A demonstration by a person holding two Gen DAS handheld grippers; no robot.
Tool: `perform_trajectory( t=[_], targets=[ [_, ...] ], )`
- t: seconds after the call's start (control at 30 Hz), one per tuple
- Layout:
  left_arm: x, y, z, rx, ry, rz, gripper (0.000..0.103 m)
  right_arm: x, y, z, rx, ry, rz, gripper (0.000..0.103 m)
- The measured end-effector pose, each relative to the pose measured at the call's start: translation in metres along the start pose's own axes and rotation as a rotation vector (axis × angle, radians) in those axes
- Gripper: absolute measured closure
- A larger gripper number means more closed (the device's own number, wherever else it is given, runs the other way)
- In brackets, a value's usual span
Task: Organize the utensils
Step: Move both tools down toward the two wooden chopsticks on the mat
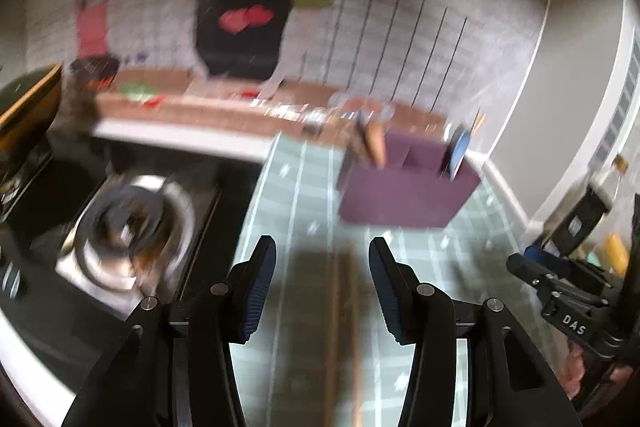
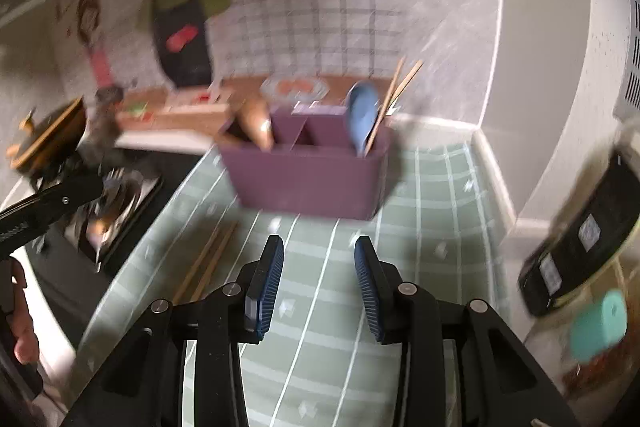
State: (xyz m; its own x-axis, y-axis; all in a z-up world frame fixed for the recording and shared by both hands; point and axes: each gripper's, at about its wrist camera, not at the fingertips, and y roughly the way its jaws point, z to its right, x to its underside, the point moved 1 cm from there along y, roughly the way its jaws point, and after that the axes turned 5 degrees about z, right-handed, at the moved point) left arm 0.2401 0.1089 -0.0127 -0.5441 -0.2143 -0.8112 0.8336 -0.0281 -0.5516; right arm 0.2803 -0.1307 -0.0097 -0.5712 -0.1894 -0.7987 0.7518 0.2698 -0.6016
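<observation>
Left wrist view: the left gripper (image 1: pixel 322 283) stood spread and empty; a pair of chopsticks (image 1: pixel 343 323) lay on the mat directly below, running lengthwise between its fingers toward the purple caddy (image 1: pixel 400 195).

Right wrist view: the right gripper (image 2: pixel 319 283) was parted and empty, chopsticks off to its left.

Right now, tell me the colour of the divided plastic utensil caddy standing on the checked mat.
Purple utensil caddy; it shows best in the right wrist view.
</observation>
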Motion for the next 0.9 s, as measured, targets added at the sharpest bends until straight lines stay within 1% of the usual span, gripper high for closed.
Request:
perform_trajectory(
  t=[0.1, 0.17, 0.27, 0.3, 0.4, 0.47, 0.5, 0.53, 0.63, 0.7, 0.8, 0.83, 0.9],
  targets=[
    [0.031, -0.018, -0.009, -0.011, -0.001, -0.003, 0.054, 0.026, -0.007, -0.02, -0.033, -0.02, -0.039, 0.068],
    [0.05, -0.031, -0.016, -0.03, 0.0, 0.002, 0.054, 0.044, -0.01, -0.036, -0.041, -0.061, -0.056, 0.066],
    [0.073, -0.049, -0.031, -0.049, -0.04, 0.004, 0.054, 0.068, -0.013, -0.059, -0.053, -0.136, -0.077, 0.062],
    [0.081, -0.055, -0.037, -0.055, -0.055, 0.002, 0.054, 0.076, -0.012, -0.067, -0.06, -0.157, -0.089, 0.062],
    [0.101, -0.066, -0.051, -0.084, -0.067, -0.005, 0.054, 0.093, -0.009, -0.082, -0.089, -0.146, -0.141, 0.062],
    [0.111, -0.073, -0.058, -0.115, -0.064, -0.004, 0.054, 0.101, -0.007, -0.088, -0.14, -0.099, -0.173, 0.062],
    [0.115, -0.075, -0.061, -0.127, -0.069, -0.004, 0.054, 0.106, -0.006, -0.092, -0.174, -0.077, -0.188, 0.061],
    [0.119, -0.079, -0.065, -0.138, -0.083, -0.004, 0.054, 0.109, -0.005, -0.096, -0.189, -0.07, -0.195, 0.062],
    [0.125, -0.085, -0.075, -0.168, -0.134, -0.023, 0.054, 0.119, -0.001, -0.116, -0.199, -0.08, -0.213, 0.064],
    [0.127, -0.089, -0.08, -0.158, -0.157, -0.026, 0.054, 0.122, 0.001, -0.127, -0.189, -0.096, -0.214, 0.069],
    [0.128, -0.092, -0.084, -0.152, -0.126, -0.017, 0.054, 0.126, 0.005, -0.133, -0.15, -0.079, -0.215, 0.073],
    [0.127, -0.091, -0.086, -0.14, -0.117, -0.016, 0.054, 0.129, 0.007, -0.133, -0.139, -0.063, -0.225, 0.074],
    [0.124, -0.087, -0.091, -0.097, -0.106, -0.022, 0.054, 0.13, 0.007, -0.135, -0.121, -0.053, -0.216, 0.075]
  ],
)
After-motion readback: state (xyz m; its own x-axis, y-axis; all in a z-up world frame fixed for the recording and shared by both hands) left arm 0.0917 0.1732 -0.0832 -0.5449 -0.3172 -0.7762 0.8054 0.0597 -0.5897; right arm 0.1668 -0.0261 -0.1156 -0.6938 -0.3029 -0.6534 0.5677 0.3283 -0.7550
